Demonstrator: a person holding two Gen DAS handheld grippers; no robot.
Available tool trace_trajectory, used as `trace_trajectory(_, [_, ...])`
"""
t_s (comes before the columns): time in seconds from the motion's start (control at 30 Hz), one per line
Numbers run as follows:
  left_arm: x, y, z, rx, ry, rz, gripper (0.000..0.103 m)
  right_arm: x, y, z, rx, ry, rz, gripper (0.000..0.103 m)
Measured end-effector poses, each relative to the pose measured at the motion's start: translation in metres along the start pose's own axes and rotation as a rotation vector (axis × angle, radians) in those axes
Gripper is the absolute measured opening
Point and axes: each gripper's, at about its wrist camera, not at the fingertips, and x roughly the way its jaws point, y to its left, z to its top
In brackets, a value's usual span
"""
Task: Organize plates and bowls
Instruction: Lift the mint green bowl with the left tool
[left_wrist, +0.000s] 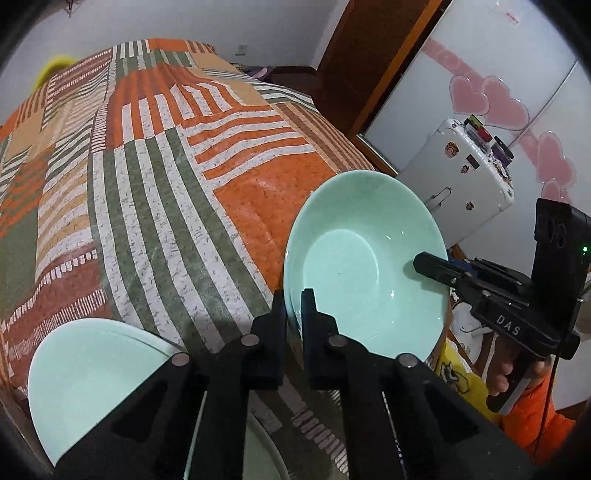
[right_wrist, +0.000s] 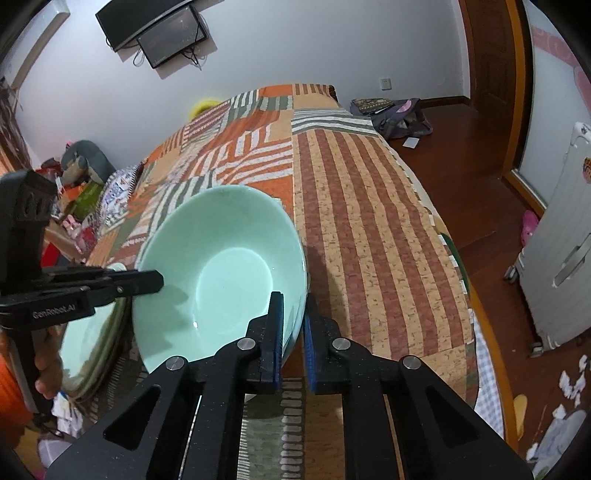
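A glossy mint-green bowl (left_wrist: 364, 266) sits tilted above the patchwork-covered bed (left_wrist: 166, 166) — the left tool (left_wrist: 293, 308) and right tool (right_wrist: 294, 314) each clamped on opposite rims. A mint plate (left_wrist: 85, 365) lies just beside; a white suitcase (left_wrist: 461, 166) stands off the bed.

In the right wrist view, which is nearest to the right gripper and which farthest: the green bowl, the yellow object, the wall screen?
1. Green bowl: its rim is between the right gripper fingers.
2. Yellow object: beyond the far bed end.
3. Wall screen: high on the far wall.
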Motion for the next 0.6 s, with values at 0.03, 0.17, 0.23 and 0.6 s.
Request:
trace_trajectory(0.03, [-0.003,0.0,-0.001,-0.001,-0.005,-0.001,0.006,-0.001,0.001,0.001,0.0,-0.003,0.002,0.009])
trace_trajectory(0.17, [-0.019,-0.002,-0.002,0.003,-0.056,0.011,0.006,-0.007,0.01,0.005,-0.019,-0.02,0.003,0.009])
trace_trajectory(0.23, [-0.029,0.001,-0.001,-0.009,-0.073,0.009,0.006,-0.01,0.016,0.009,-0.028,-0.031,0.007,0.009])
trace_trajectory(0.6, [-0.107,0.023,-0.021,-0.039,-0.22,0.088,0.006,-0.025,0.079,0.027,-0.139,-0.09,0.059,0.009])
